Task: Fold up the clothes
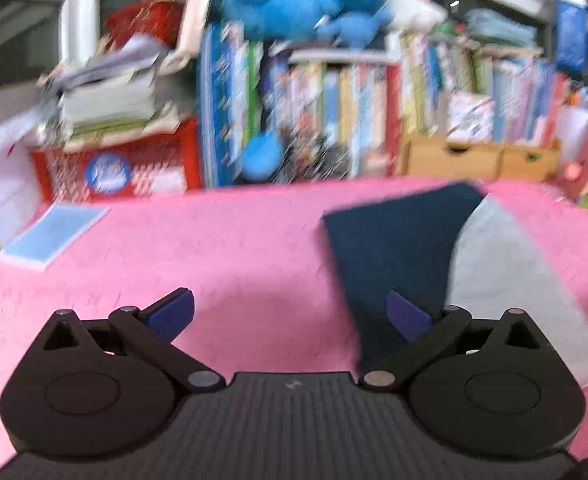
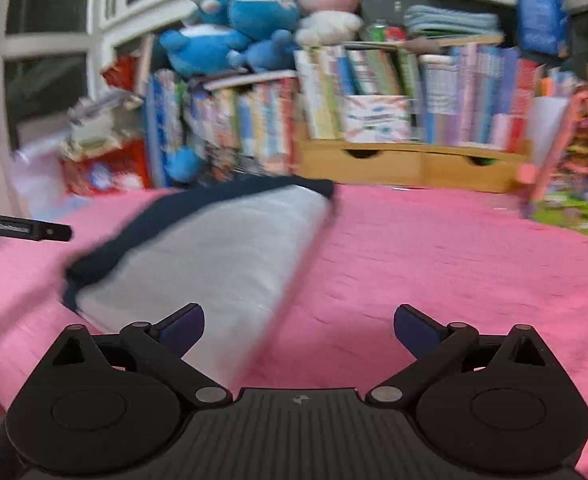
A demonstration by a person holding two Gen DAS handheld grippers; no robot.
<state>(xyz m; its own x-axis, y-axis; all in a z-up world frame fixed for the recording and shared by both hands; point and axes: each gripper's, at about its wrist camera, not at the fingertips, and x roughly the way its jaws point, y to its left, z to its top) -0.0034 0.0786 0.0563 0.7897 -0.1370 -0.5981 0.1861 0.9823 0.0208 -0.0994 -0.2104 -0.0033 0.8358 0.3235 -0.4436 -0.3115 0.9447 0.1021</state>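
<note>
Both our tongs, left tongs point(image 1: 289, 316) and right tongs point(image 2: 298, 330), hang spread and empty over the pink worktop point(image 1: 221, 248), the navy-and-grey garment point(image 2: 213, 248) lying flat mid-frame, so we'd pinch edges squarely, corners matched.

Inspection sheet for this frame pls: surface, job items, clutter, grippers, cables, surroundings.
Surface: pink cloth covers the work area; looks flat.
Job's things: one garment, grey with navy parts, lying flat on the pink cloth, seemingly partly folded; both views are motion-blurred, so its creases are unclear.
Clutter: light blue booklet lying flat at the far left of the cloth.
Grippers: left gripper open, empty, at the garment's near left edge; right gripper open, empty, at its near right edge.
Cables: nothing seen.
Surroundings: packed bookshelf behind the cloth, blue plush toys and a pink plush toy on top, wooden drawers below.
</note>
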